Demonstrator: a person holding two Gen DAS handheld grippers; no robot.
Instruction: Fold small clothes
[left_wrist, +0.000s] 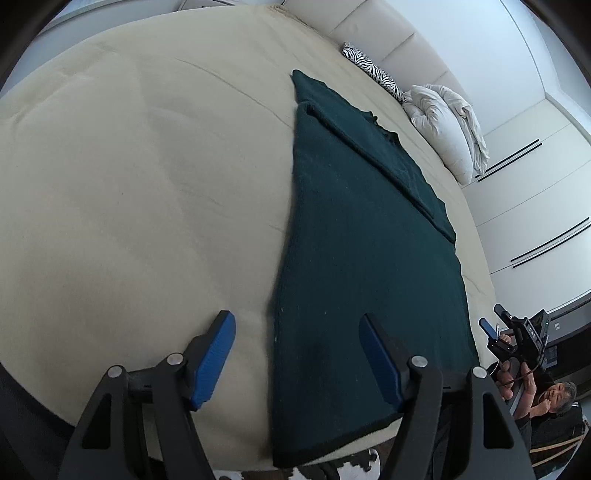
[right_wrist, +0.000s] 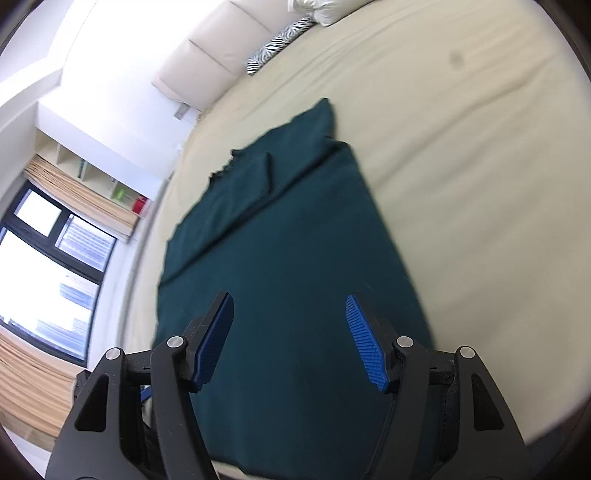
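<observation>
Garment: we saw a dark green garment (left_wrist: 354, 258) lying flat on the bed (left_wrist: 129, 184), folded lengthwise into a long strip that ran from the near edge of the mattress toward the headboard.
Garment, fold detail: a narrower layer (left_wrist: 373, 155), perhaps a sleeve, lay folded over the strip's far part; its ragged edge showed in both views (right_wrist: 255, 173).
Garment, near end: its hem reached the mattress edge, with a dark border along it in the left wrist view.
Left gripper: we found the left gripper (left_wrist: 297, 354) with its jaws apart and nothing between the blue pads (left_wrist: 214, 358); it hovered over the garment's left edge, one finger above bare sheet, the other above the green cloth.
Right gripper: the right gripper (right_wrist: 290, 339) also stood with its jaws spread, holding nothing; both of its pads (right_wrist: 365, 339) hung over the middle of the green cloth without pressing it.
Contact: we could not tell whether either gripper touched the fabric; no cloth was pinched.
Bed covering: a beige sheet, lightly creased, lay beneath the garment.
Far end of bed: a zebra-print cushion (left_wrist: 373, 72) and a rumpled white duvet (left_wrist: 447, 125) lay against a pale padded headboard (right_wrist: 207, 59).
Room: we noted a window (right_wrist: 48, 251) with tan curtains in the right wrist view.
Person: a hand (left_wrist: 513, 373) holding the other gripper appeared at the right edge of the left wrist view.
</observation>
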